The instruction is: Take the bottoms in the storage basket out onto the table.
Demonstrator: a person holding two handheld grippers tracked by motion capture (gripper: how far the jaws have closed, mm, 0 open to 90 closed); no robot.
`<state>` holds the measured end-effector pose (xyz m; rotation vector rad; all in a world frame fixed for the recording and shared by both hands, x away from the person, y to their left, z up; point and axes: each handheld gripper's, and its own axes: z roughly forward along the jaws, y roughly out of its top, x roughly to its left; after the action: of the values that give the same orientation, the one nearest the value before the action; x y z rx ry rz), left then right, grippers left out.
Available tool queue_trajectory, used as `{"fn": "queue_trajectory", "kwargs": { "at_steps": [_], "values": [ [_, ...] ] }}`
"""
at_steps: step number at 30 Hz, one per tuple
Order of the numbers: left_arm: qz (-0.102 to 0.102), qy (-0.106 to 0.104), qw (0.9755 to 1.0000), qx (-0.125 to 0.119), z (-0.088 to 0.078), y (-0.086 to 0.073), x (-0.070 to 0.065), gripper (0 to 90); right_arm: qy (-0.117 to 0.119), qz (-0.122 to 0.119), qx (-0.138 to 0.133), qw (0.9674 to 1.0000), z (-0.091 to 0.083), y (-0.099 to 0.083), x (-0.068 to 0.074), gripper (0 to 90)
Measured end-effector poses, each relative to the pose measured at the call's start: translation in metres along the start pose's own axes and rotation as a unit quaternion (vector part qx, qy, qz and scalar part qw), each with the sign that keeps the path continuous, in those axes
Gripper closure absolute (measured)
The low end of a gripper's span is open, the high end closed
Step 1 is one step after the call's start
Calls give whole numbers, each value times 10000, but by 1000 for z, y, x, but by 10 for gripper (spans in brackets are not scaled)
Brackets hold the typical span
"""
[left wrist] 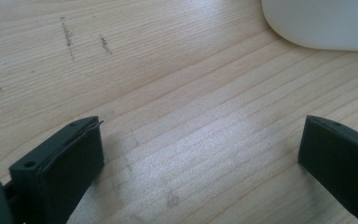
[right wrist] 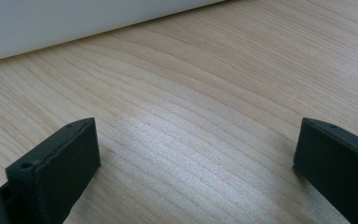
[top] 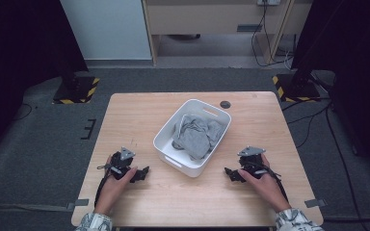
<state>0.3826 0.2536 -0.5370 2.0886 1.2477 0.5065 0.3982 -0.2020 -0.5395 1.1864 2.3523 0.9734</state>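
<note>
Crumpled soft grey cloth [top: 195, 137] heaped inside a smooth white rounded plastic tub [top: 166, 144] mid-tabletop, left gripper [top: 143, 173] and right gripper [top: 228, 172] resting either side, jaws wide apart and empty, pale grained wooden tabletop [top: 135, 115], grey carpet [top: 43, 139] around.

In the high view, the crumpled grey cloth [top: 196, 136] covers most of the floor of the white rectangular plastic basket [top: 166, 140], and how many pieces it is cannot be told. The person's patterned sleeves [top: 94, 223] are cut off by the bottom edge. In the left gripper view the basket is only a rounded corner at the top edge; in the right gripper view it is a blurred white wall, cut off at top and left.
</note>
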Motion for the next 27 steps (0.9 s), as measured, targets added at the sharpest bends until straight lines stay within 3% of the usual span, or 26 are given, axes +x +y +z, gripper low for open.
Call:
{"fn": "queue_trajectory", "kwargs": {
  "at_steps": [20, 27],
  "values": [
    [11, -18, 10000, -2, -1, -1, -2, 0, -10, 23, 14, 10000, -1, 0, -1, 5],
    [44, -49, 10000, 0, -1, -1, -2, 0, -58, 122, 5, 9999, -7, 4, -4, 49]
  ]
}}
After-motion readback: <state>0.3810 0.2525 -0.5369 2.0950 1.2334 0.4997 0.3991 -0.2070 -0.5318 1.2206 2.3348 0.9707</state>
